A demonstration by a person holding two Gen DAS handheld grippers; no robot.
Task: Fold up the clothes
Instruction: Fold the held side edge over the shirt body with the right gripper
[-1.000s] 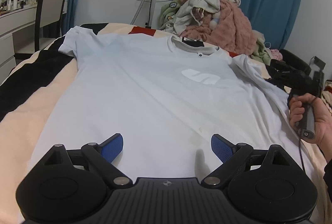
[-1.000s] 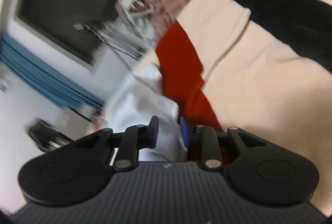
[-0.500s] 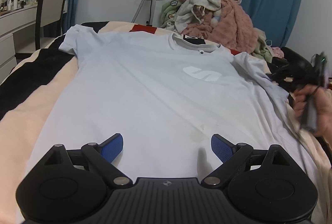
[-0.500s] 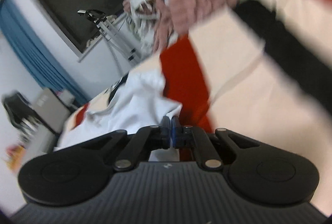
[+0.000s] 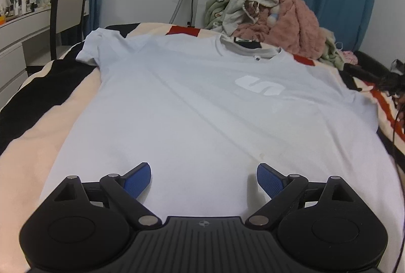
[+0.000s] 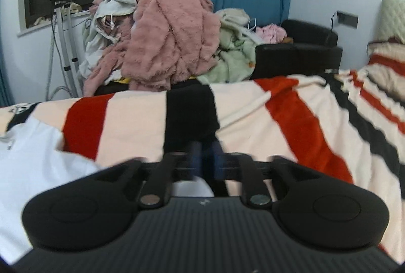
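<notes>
1. Left hand-held gripper point(image 5: 204, 179): jaws spread wide above the T-shirt point(image 5: 202, 121) hem, empty.
2. Right hand-held gripper point(image 6: 205, 159): blurred jaws just opening, empty.
3. T-shirt: flat, front up, on the striped bed point(image 6: 278, 121).
4. Clothes pile point(image 6: 164, 40): behind the bed.

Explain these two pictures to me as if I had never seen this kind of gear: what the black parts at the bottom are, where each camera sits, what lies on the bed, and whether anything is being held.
No robot here: a person holds a two-finger gripper in each hand, with a camera on each looking forward along its fingers. The black parts at the bottom are those grippers.

The left camera shows the left gripper wide open above a pale T-shirt spread flat on a striped blanket, holding nothing.

The right camera shows the right gripper, blurred; its jaws have just been opening, with nothing between them. The T-shirt's sleeve lies at the left of that view.

A pile of clothes sits beyond the bed.
</notes>
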